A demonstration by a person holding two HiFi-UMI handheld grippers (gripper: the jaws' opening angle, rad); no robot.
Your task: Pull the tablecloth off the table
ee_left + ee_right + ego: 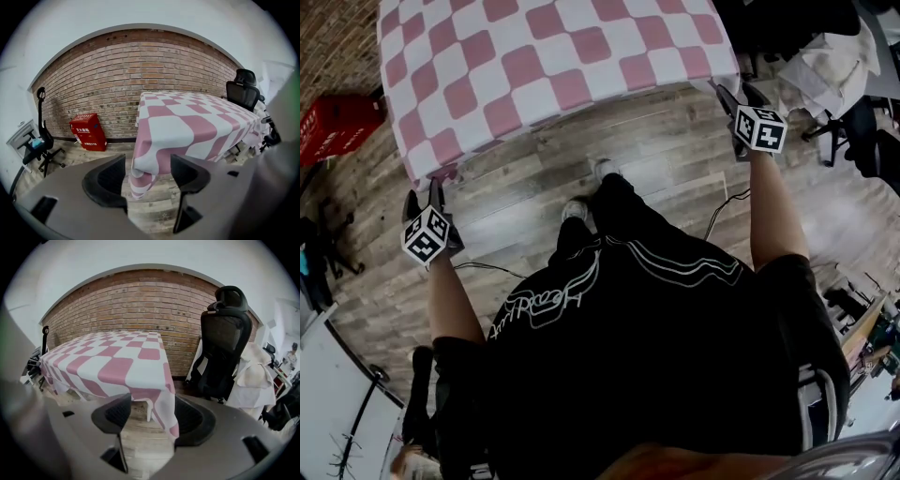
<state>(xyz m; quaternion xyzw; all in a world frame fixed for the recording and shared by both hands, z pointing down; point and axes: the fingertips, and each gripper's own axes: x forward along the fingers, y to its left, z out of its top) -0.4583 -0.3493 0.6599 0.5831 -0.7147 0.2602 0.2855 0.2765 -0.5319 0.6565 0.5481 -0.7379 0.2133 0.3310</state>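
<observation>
One tablecloth (544, 66): pink-and-white checks, spread over the table (149, 411), near corners hanging down.
Left gripper (425, 195): jaws wide apart — the cloth's left corner lines up between them, not pinched.
Right gripper (739, 94): jaws wide apart — the right corner hangs just beside one jaw, ungripped.

Both our arms are out in front. The left forearm (450, 300) and right forearm (773, 206) are bare, stretched forward and angled down, one on each side of our torso (656, 356). On the left gripper (425, 195) the jaws are wide apart and the pads press on nothing; a tablecloth (164, 136) corner shows in the gap. The right gripper (741, 94) is the same: jaws wide, cloth corner in the gap, not clamped. Both marker cubes (758, 128) face up.
</observation>
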